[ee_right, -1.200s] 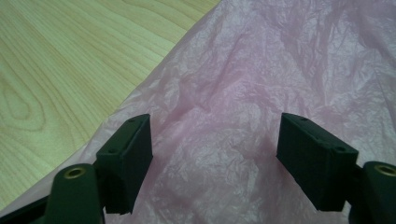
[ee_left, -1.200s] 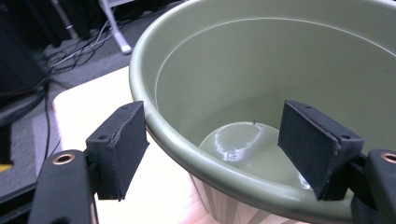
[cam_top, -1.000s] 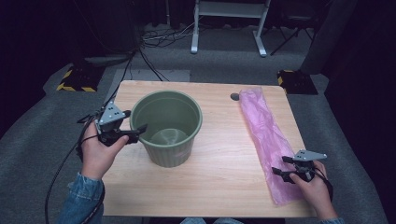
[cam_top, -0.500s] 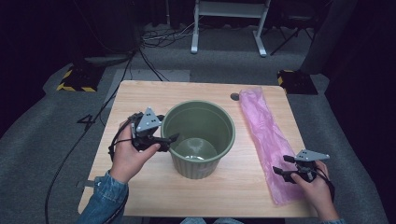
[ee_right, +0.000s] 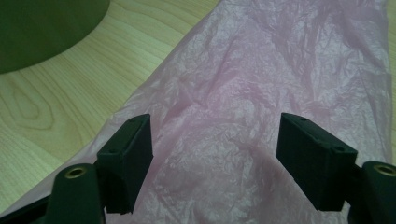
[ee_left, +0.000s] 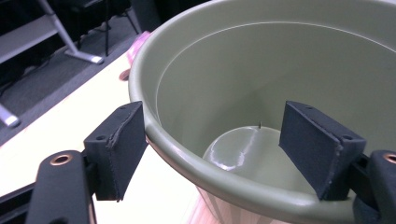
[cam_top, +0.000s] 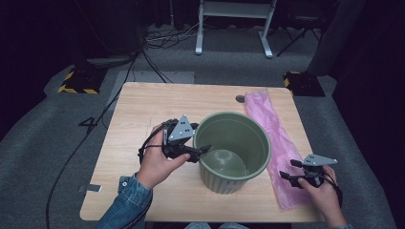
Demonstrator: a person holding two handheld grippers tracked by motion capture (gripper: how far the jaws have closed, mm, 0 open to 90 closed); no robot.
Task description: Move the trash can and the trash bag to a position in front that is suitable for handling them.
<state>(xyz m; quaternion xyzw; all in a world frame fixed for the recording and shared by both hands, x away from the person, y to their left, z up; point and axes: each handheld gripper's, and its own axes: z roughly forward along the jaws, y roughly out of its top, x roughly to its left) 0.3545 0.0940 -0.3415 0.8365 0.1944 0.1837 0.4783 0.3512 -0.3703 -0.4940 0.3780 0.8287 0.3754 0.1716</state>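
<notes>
Left gripper (cam_top: 203,150) spread wide, straddling the rim of the green plastic bucket (cam_top: 232,151): one jaw outside the wall, the other inside, neither clearly pressing on it. Bucket upright near the middle of the wooden table (cam_top: 143,109), empty. Right gripper (cam_top: 286,171) also spread wide, poised just above the near end of the pink plastic bag (cam_top: 274,138), nothing pinched. Bag flat along the table's right edge, just beside the bucket.
</notes>
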